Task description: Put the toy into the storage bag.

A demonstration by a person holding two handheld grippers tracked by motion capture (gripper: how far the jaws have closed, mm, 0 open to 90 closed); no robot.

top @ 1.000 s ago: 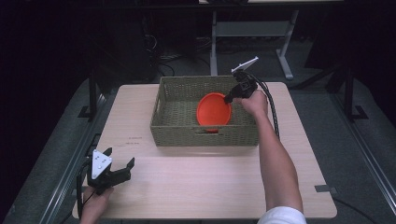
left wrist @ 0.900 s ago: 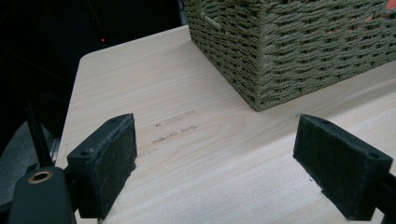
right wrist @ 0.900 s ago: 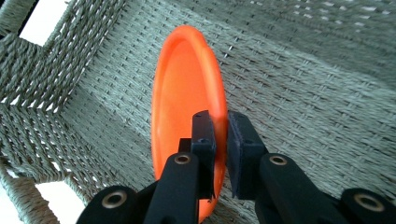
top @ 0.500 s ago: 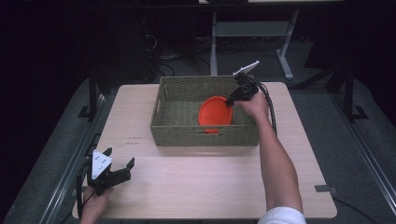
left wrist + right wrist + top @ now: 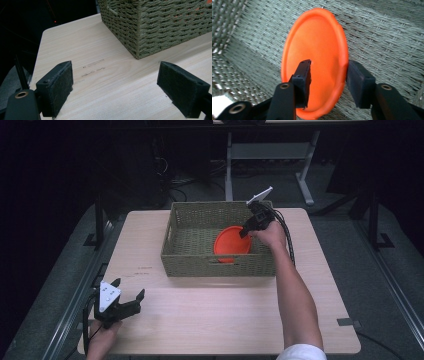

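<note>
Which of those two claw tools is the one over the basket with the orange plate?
The right gripper, reaching into the woven basket with its jaws astride the orange plate's rim; they have just been opening. The left gripper waits open above bare table.

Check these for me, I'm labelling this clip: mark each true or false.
1. The orange plate lies inside the wicker basket. True.
2. The right tool has just been opening, its jaws either side of the plate's rim. True.
3. The left tool grips the basket's corner. False: it is open above bare table, apart from the basket.
4. The plate is blue. False: it is orange.
</note>
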